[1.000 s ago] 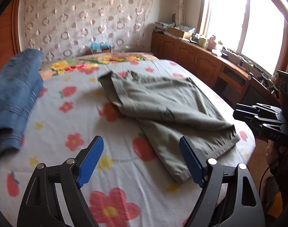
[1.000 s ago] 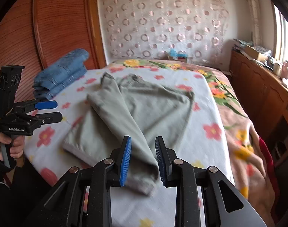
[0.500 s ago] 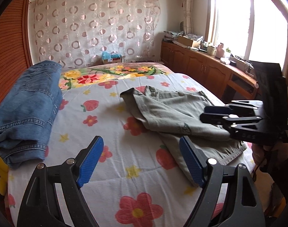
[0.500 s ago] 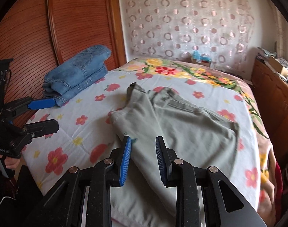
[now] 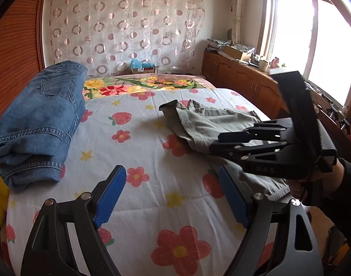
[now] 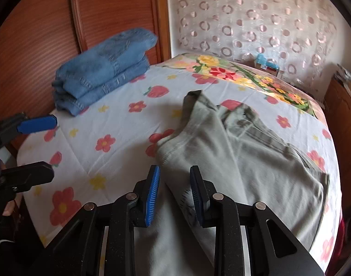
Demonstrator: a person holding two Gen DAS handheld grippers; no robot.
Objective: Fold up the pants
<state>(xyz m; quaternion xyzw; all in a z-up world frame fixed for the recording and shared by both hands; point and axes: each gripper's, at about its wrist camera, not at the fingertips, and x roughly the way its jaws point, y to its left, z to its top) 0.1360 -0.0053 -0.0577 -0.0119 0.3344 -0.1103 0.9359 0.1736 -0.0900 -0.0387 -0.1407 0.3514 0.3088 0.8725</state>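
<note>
Left wrist view is showing the bed [image 5: 138,142] spreading out under a flowered sheet, and I am holding both tools over its near edge. The grey-green pants [image 6: 256,156] are lying rumpled on the right half of the mattress, waistband toward the headboard, one leg doubled loosely over the other and the hem running off toward me. A stack of folded jeans [image 5: 39,119] is sitting well apart on the left side. My right gripper [image 6: 174,192] is hovering just above the near leg with its jaws partly parted and nothing between them; my left gripper [image 5: 173,197] is hanging wide open over bare sheet, gripping nothing. I am judging the main risk to be the layers: if I am pinching down here, I may be catching only the top ply, or the sheet along with it, so the fold drags crooked. The hem hanging near the bed's edge is also worrying me, since a pull toward me could be sliding the whole garment off the mattress.
</note>
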